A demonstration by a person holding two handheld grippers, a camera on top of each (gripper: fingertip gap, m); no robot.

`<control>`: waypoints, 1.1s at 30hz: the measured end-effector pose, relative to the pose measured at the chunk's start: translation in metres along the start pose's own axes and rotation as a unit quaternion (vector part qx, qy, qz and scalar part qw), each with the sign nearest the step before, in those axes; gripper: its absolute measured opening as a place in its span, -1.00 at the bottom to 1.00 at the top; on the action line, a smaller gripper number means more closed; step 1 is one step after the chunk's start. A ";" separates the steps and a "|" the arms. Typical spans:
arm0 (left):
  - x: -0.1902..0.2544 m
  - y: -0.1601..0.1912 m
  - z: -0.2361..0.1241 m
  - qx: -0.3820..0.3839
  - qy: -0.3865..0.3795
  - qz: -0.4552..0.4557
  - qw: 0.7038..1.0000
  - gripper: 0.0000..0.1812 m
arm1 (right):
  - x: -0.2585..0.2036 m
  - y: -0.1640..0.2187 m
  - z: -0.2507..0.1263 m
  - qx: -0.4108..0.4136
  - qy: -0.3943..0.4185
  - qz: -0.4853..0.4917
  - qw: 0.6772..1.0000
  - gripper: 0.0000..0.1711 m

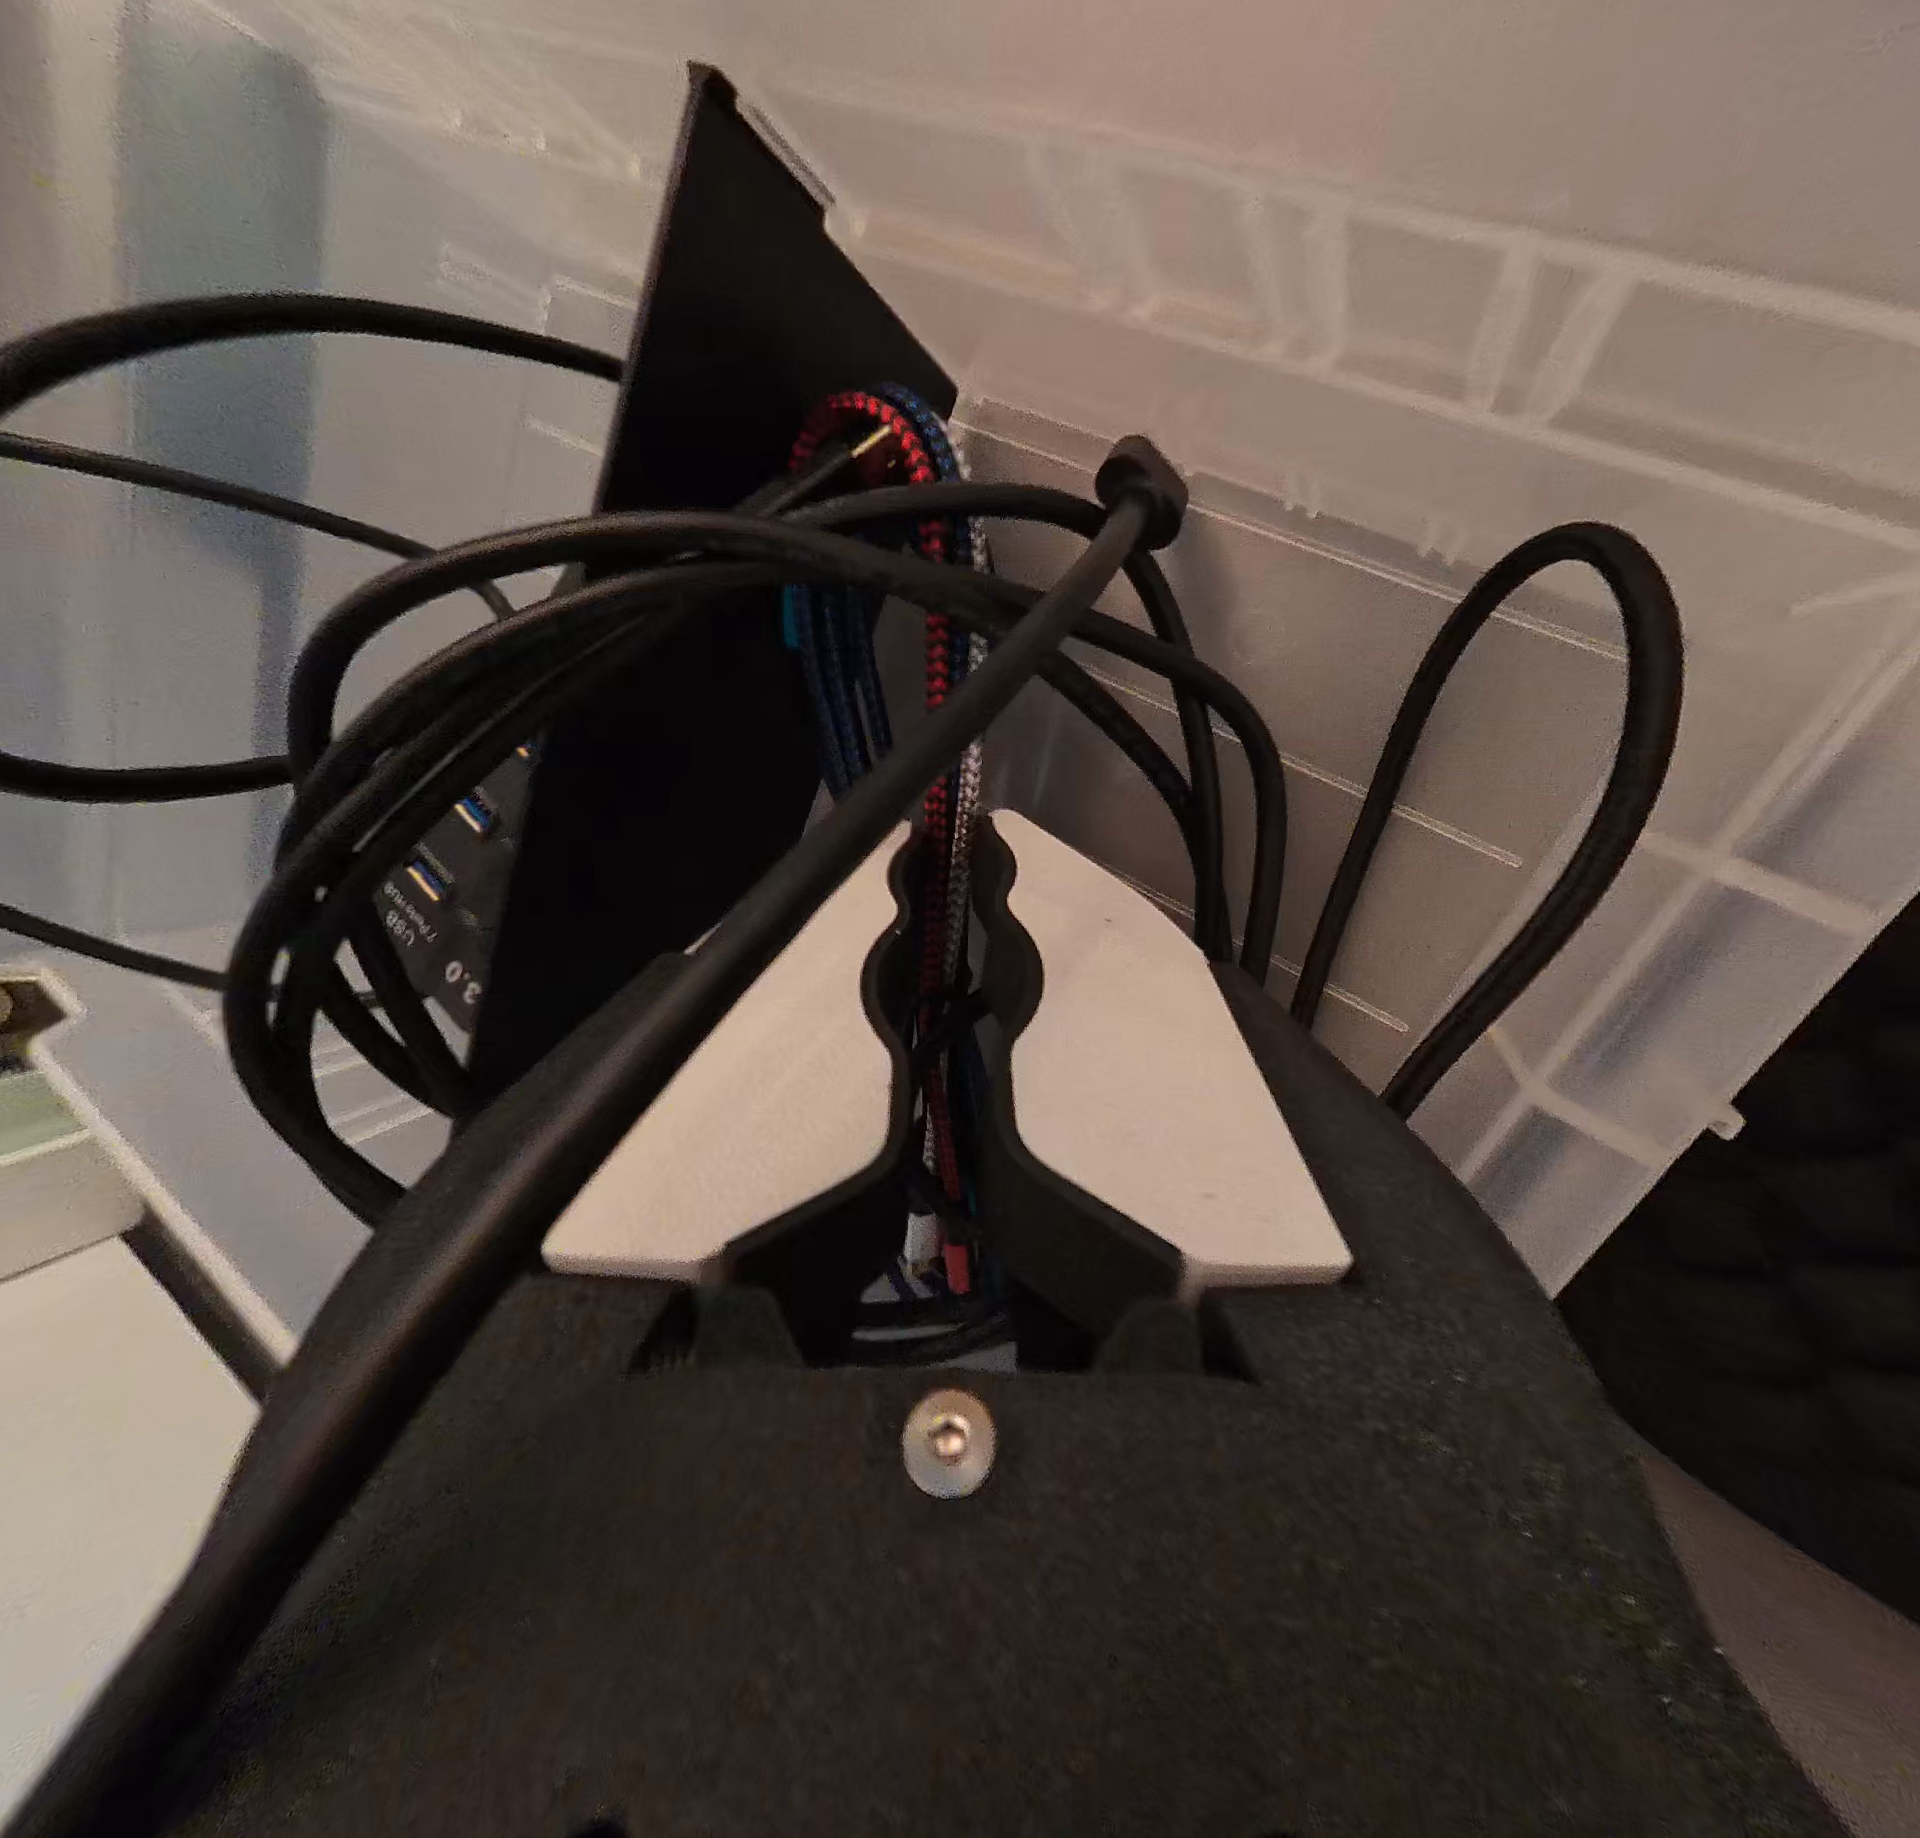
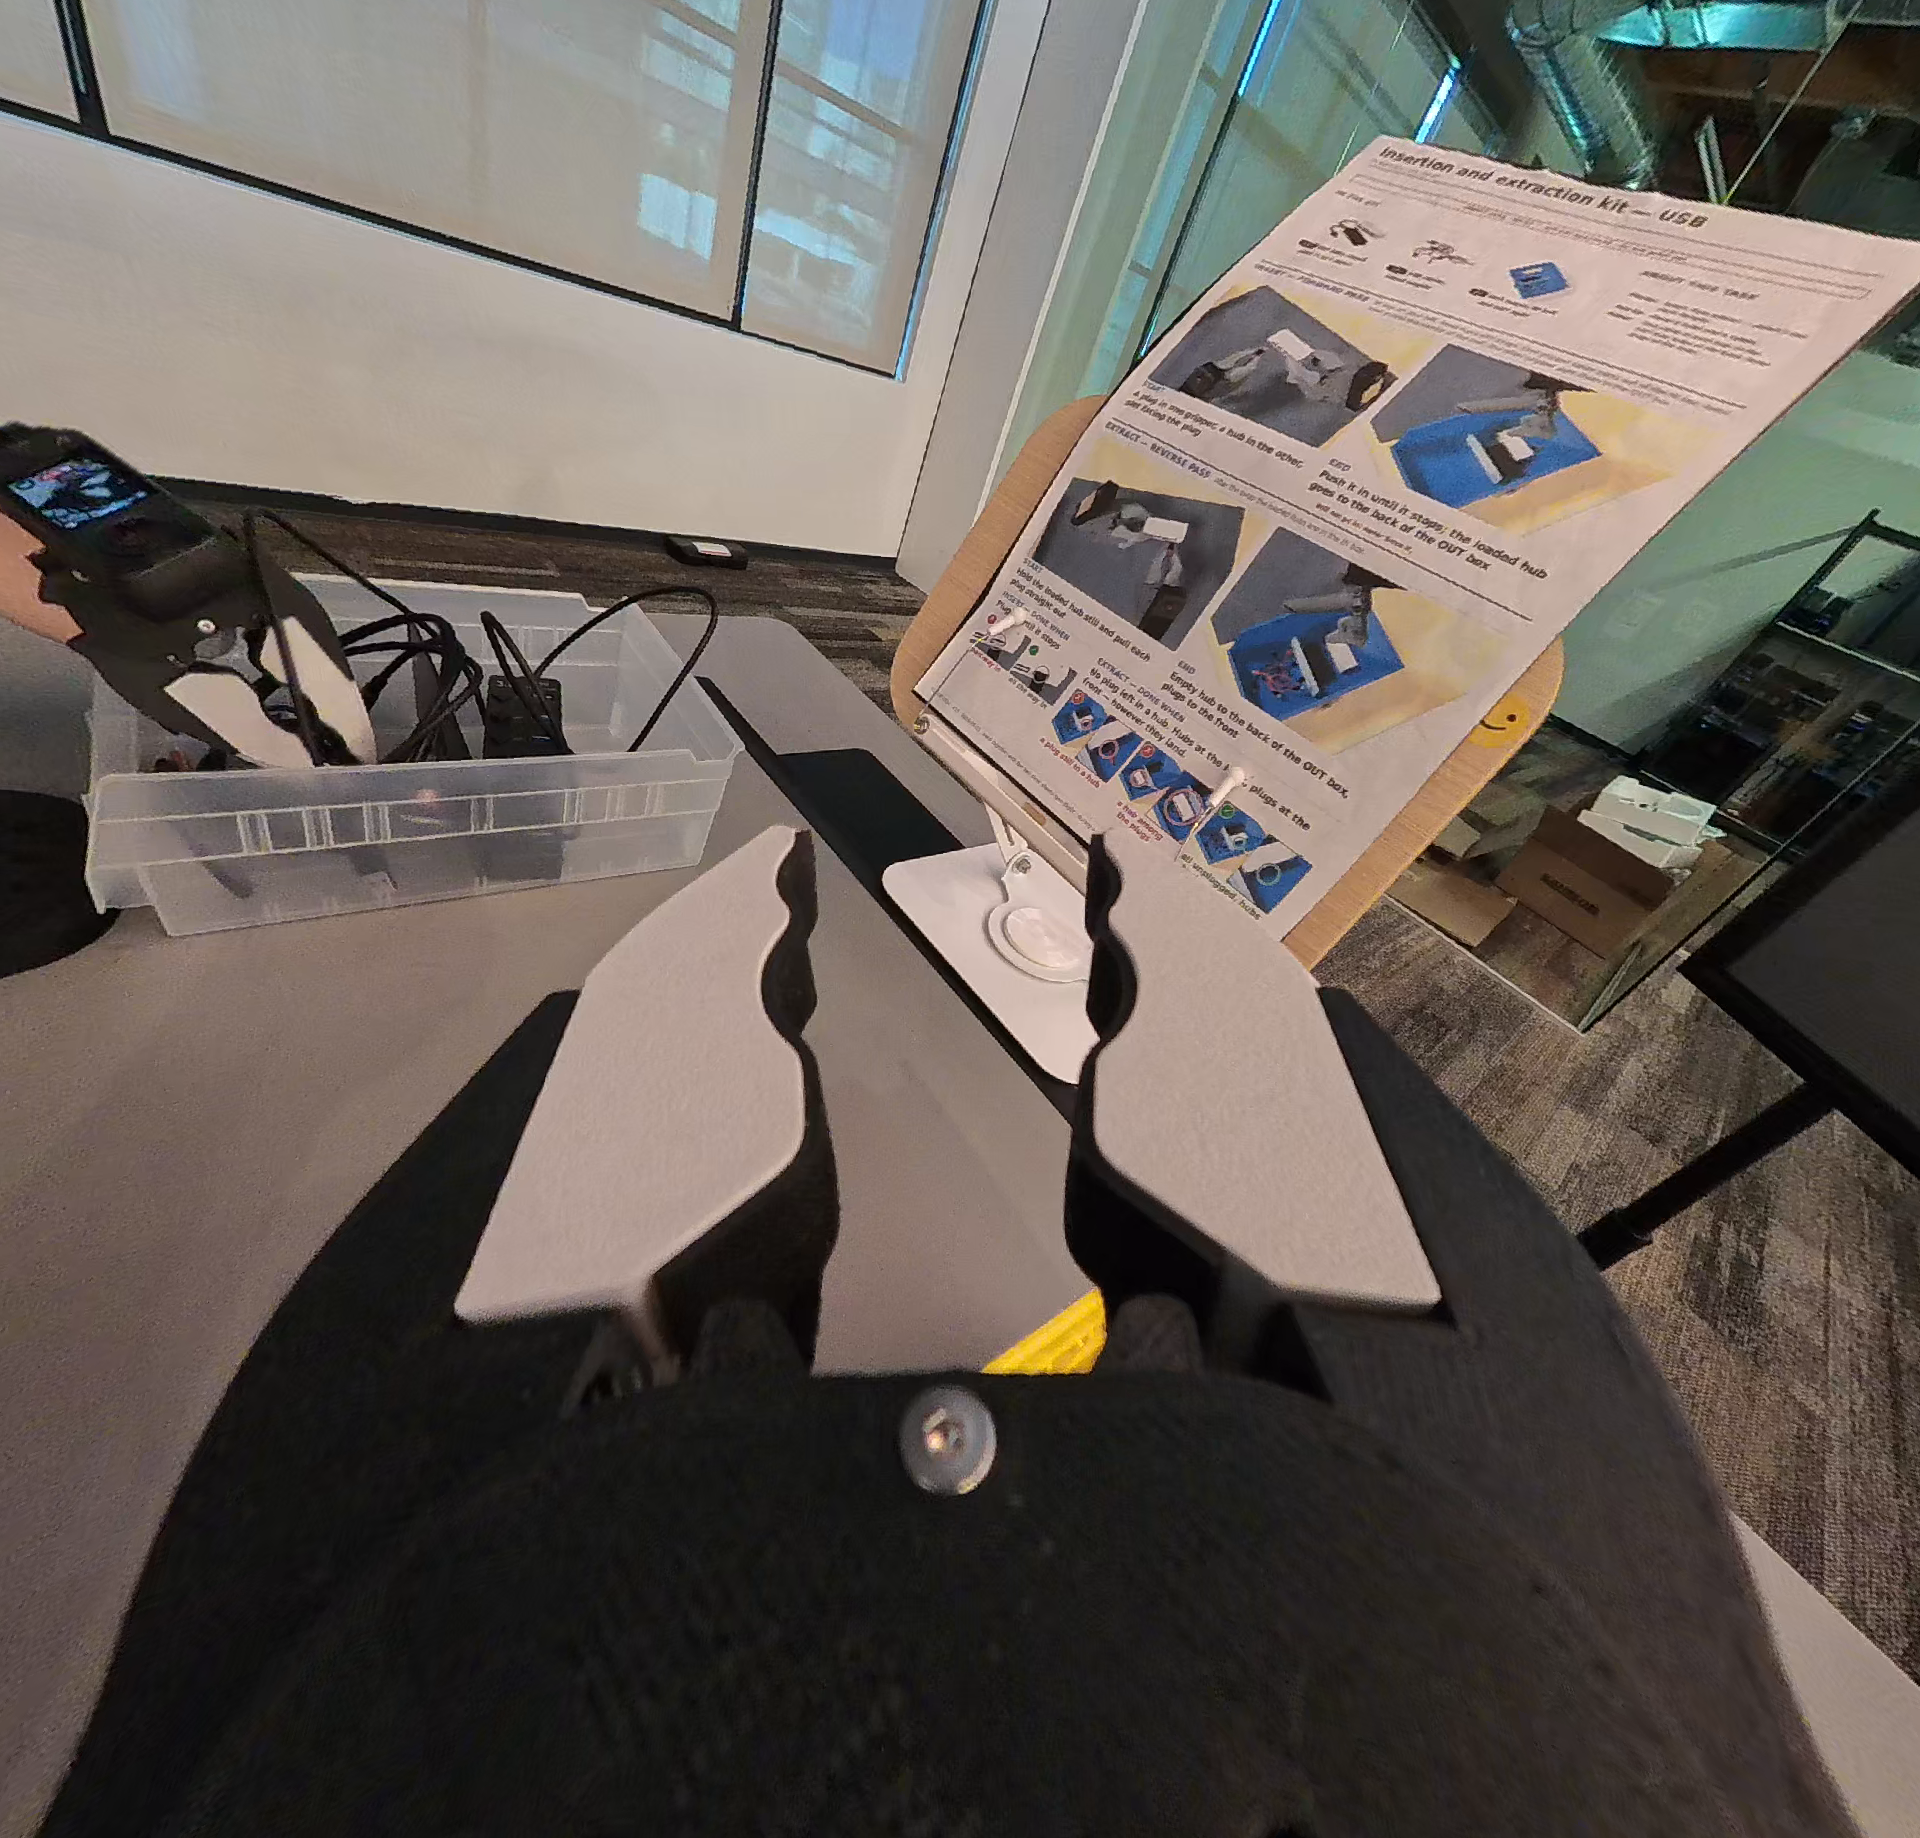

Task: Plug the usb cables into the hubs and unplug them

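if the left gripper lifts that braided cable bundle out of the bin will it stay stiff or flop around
Probably floppy: the braided cable bundle already bends in a loop above the left gripper. It will likely snag, since black cables loop across it. It looks light, so the clear plastic bin should stay put.

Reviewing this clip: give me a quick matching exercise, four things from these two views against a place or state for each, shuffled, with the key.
Things
1. left gripper
2. right gripper
3. clear plastic bin
4. printed instruction sheet

Places or states
A. propped on a wooden stand
B. open, holding nothing, above the grey table
C. closed on the red, blue and grey braided cables
D. holds black USB hubs and black cables

Pairs: 1-C, 2-B, 3-D, 4-A
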State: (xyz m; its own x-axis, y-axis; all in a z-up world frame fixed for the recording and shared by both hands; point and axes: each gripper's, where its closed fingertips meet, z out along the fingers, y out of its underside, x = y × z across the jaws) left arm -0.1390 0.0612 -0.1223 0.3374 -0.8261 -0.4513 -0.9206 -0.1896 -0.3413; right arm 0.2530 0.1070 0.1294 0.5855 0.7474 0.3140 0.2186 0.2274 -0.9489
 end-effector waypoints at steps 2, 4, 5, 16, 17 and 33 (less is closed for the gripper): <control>-0.001 -0.004 -0.002 -0.010 0.001 -0.004 1.000 -0.95 | -0.001 0.001 0.001 -0.003 -0.001 -0.002 1.000 -0.41; -0.001 -0.010 -0.003 -0.016 0.019 -0.007 1.000 -0.94 | -0.003 0.002 0.003 -0.005 -0.003 -0.003 1.000 -0.40; -0.001 -0.012 -0.005 -0.023 0.028 -0.008 0.999 -0.92 | -0.004 0.002 0.003 -0.007 -0.004 -0.004 1.000 -0.41; -0.015 -0.048 -0.033 0.038 0.080 -0.041 0.995 -0.92 | -0.002 0.003 0.001 -0.007 -0.006 -0.004 1.000 -0.41; -0.016 -0.052 -0.036 0.057 0.081 -0.055 0.994 -0.92 | -0.002 0.003 0.001 -0.007 -0.005 -0.004 1.000 -0.41; -0.005 -0.066 -0.057 0.248 0.084 -0.106 0.959 -0.93 | -0.096 0.004 0.049 0.008 -0.176 -0.056 0.983 -0.35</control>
State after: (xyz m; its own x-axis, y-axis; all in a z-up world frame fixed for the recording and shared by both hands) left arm -0.0909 0.0482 -0.0506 0.4321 -0.8784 -0.2043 -0.6148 -0.1212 -0.7793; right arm 0.1599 0.0667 0.0946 0.2517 0.8861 0.3891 0.2515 0.3284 -0.9104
